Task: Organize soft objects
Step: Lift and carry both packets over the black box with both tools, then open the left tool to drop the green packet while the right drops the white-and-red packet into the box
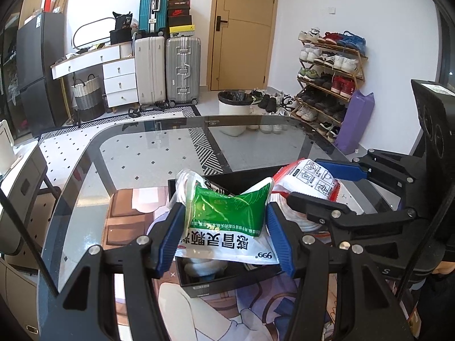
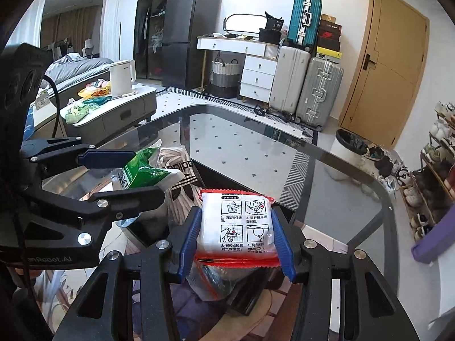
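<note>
My left gripper is shut on a green and white sachet pack, held above a black open box on the glass table. The right gripper is shut on a white packet with red edges printed with instruction pictures. That packet and the right gripper also show at the right of the left wrist view. In the right wrist view the left gripper hangs at the left, holding the green pack. A white striped cloth lies in the box under both.
The box stands on a printed mat at the table's near side. Beyond the table are a white bin, suitcases, a shoe rack and a purple bag. A side table with a kettle stands at the left.
</note>
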Tool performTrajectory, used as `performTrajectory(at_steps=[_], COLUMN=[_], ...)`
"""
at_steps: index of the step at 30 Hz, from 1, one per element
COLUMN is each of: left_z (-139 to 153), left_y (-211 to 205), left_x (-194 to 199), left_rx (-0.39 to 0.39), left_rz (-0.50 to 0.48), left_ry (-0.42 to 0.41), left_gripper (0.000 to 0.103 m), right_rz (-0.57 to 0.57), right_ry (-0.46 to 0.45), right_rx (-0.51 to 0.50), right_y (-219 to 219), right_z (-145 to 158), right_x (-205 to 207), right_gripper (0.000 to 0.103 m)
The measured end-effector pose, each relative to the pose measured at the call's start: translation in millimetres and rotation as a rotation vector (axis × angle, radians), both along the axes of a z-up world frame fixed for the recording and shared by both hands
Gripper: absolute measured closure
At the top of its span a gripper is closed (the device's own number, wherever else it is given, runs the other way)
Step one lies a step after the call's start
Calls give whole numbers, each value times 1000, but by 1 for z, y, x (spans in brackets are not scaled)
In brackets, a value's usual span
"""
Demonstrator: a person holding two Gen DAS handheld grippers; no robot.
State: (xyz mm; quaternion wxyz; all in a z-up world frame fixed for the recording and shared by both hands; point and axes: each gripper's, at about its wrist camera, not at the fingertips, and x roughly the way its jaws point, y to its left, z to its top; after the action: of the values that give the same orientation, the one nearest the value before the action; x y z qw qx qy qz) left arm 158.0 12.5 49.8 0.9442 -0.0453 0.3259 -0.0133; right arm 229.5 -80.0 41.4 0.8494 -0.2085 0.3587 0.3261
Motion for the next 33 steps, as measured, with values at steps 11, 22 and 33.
performTrajectory(at_steps=[11,22,33], left_z=[-10,-10,-2], left_y=[-1,-3,-9], left_x=[13,16,5], left_rx=[12,17,30], left_rz=[-14,-29,-13], left_ry=[23,30,-2], left_gripper=[45,44,10], right_rz=[11,-21,-54], right_ry=[48,27,-10], right_rx=[15,11,37], right_y=[4,-14,-46], right_z=[-16,-11,2], right_x=[27,28,7], right_gripper=[54,26,5])
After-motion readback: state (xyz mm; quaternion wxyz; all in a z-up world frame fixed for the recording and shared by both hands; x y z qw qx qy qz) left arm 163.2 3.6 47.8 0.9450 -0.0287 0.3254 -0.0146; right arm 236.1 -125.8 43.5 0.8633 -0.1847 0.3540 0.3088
